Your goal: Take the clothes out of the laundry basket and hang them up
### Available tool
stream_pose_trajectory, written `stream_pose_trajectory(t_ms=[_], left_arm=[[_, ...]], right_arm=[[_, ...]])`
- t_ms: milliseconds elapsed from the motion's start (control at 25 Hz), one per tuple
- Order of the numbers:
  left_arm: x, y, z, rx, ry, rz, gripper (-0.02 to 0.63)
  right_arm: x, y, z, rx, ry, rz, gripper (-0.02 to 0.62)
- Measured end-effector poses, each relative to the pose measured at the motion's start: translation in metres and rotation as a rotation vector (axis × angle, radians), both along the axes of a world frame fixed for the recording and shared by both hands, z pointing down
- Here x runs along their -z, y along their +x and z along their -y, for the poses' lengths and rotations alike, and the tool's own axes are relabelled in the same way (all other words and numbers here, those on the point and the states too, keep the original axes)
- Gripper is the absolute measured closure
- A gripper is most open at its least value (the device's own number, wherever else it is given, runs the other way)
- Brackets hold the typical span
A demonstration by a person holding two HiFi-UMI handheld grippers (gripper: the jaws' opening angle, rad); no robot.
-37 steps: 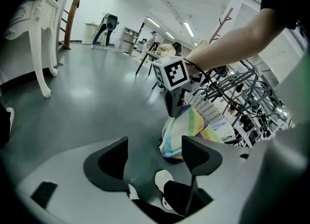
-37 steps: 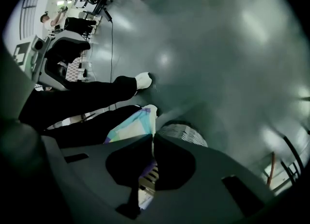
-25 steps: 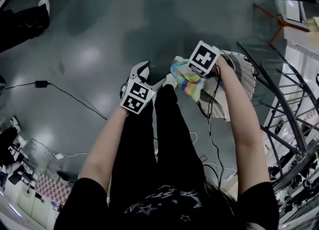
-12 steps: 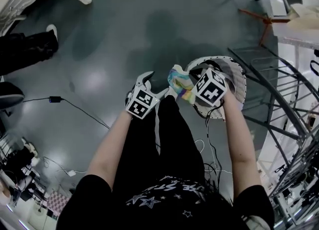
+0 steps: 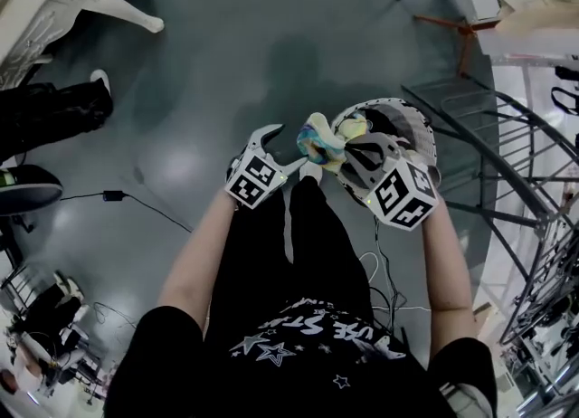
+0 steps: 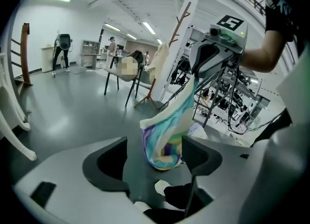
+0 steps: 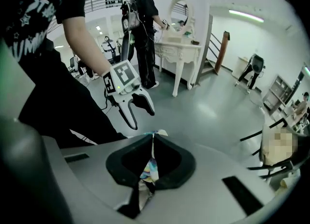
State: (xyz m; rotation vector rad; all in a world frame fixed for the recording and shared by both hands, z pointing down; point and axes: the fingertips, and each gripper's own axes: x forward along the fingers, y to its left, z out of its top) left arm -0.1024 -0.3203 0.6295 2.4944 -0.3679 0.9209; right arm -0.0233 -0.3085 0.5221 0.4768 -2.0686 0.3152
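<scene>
Step in hand: removal from the basket. The right gripper is clamped on a multicoloured cloth, which is held up just beside the basket. The left gripper is released, with its jaws apart. The cloth's lower fold hangs between them, unpinched.

Next move, by judgement: clamp the left jaws on a free edge, spread the cloth, then carry it to the rack.

The shirt print is not legible. The marker cubes bear patterns only.
</scene>
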Motion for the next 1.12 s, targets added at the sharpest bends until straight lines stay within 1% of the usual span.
stream_pose_trajectory(t_ms=[120, 200, 400, 520, 640, 720, 800, 920, 960, 1000, 1040, 1080, 1120], left_arm=[[0.041, 0.008, 0.005, -0.018, -0.016, -0.099, 0.25], [0.067, 0.014, 0.008, -0.026, -0.032, -0.14, 0.25], [0.098, 0.035, -0.005, -0.123, -0.081, -0.155, 0.25], [0.109, 0.054, -0.019, -0.148, -0.109, -0.183, 0.25], [0.121, 0.071, -0.02, -0.11, -0.095, -0.225, 0.251], [0.128, 0.08, -0.019, -0.097, -0.092, -0.238, 0.252], [0.13, 0.088, -0.019, -0.125, -0.086, -0.229, 0.252], [0.139, 0.103, -0.025, -0.192, -0.077, -0.228, 0.255], [0.144, 0.108, -0.028, -0.212, -0.071, -0.23, 0.272], [0.15, 0.113, -0.031, -0.227, -0.062, -0.231, 0.344], [0.156, 0.117, -0.034, -0.234, -0.049, -0.231, 0.441], [0.162, 0.12, -0.036, -0.234, -0.033, -0.232, 0.524], [0.167, 0.122, -0.038, -0.233, -0.015, -0.233, 0.565]], right_arm=[[0.046, 0.003, -0.001, 0.027, 0.08, 0.002, 0.578], [0.073, 0.007, -0.004, 0.036, 0.121, 0.003, 0.578], [0.134, 0.02, -0.015, 0.029, 0.198, 0.019, 0.578], [0.161, 0.022, -0.024, 0.016, 0.226, 0.033, 0.578], [0.18, 0.024, -0.033, 0.015, 0.26, 0.032, 0.578], [0.19, 0.026, -0.041, 0.014, 0.274, 0.03, 0.578], [0.199, 0.029, -0.048, 0.008, 0.286, 0.028, 0.578], [0.211, 0.033, -0.057, -0.02, 0.31, 0.029, 0.578], [0.215, 0.034, -0.06, -0.033, 0.318, 0.029, 0.578], [0.218, 0.036, -0.062, -0.047, 0.325, 0.028, 0.578], [0.221, 0.038, -0.065, -0.063, 0.331, 0.026, 0.578], [0.223, 0.04, -0.068, -0.082, 0.336, 0.025, 0.578], [0.225, 0.042, -0.072, -0.105, 0.339, 0.024, 0.578]])
